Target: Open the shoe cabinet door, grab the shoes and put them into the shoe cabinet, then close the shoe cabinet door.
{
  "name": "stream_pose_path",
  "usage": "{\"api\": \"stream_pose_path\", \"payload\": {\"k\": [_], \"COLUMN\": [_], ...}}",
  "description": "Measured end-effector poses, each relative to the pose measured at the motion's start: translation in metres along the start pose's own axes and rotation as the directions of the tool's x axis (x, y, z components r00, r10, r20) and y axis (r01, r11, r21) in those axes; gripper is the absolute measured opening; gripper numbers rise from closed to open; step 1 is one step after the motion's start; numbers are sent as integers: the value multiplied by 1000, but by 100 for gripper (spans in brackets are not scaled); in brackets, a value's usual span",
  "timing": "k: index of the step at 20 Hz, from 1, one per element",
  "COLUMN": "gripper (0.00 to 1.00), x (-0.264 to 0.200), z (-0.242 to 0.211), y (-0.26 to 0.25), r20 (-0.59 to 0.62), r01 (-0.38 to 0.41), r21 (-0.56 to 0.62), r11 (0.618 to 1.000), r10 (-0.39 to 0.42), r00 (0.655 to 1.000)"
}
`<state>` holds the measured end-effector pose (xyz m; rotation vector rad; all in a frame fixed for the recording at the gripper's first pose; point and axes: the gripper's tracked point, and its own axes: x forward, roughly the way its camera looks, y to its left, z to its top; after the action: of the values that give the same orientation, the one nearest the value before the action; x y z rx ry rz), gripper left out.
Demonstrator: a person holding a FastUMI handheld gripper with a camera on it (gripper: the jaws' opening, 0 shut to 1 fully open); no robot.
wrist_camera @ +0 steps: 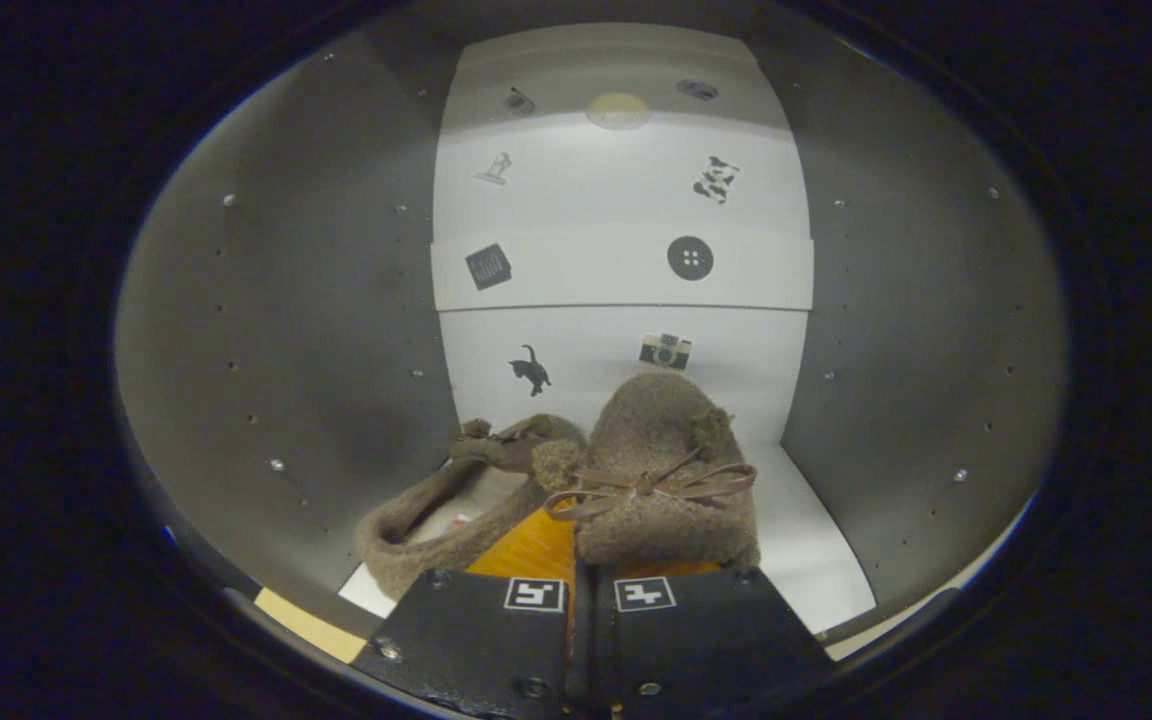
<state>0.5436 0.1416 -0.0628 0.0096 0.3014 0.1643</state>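
Inside the white shoe cabinet (626, 350), seen from the gripper view, the gripper (591, 555) reaches forward with its two black finger blocks nearly pressed together, only a thin gap between them. The orange fingers (531, 550) run ahead and appear to pinch the heel rim of a brown fuzzy moccasin slipper with a thin leather bow (661, 480), which sits just ahead of them, toe pointing toward the back wall. A second matching brown slipper (446, 515) lies to its left, touching it, on the cabinet floor. Small picture stickers dot the back wall and the shelf edge (626, 265) above.

Judging by this, the placing step is in hand: the shoes are inside, the door open. The next move likely calls for spreading the fingers, backing straight out without dragging either slipper, then swinging the door closed.
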Motion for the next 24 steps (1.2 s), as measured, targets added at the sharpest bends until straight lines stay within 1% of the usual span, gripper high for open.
{"api": "stream_pose_path", "payload": {"k": [4,7,10,14,16,17,18,21,22,24], "gripper": [5,6,6,14,18,20,31,64,64,73], "x": [25,36,40,40,34,31,27,5,-4,-25], "z": [-5,-13,-16,-18,-18,-18,-18,-12,-9,-9], "y": [-10,-15,-16,-18,-11,-3,3,2,0,0], "r20": [-45,-90,-124,-170,-185,-183,-181,-141,-123,-90], "r01": [36,56,64,104,84,51,29,56,65,75], "r21": [36,12,21,-15,18,37,41,-4,-11,-26], "r11": [999,998,998,994,996,998,999,998,998,997], "r10": [-35,-55,-61,-105,-80,-44,-21,-56,-66,-77], "r00": [998,994,990,980,979,982,983,988,990,993]}}
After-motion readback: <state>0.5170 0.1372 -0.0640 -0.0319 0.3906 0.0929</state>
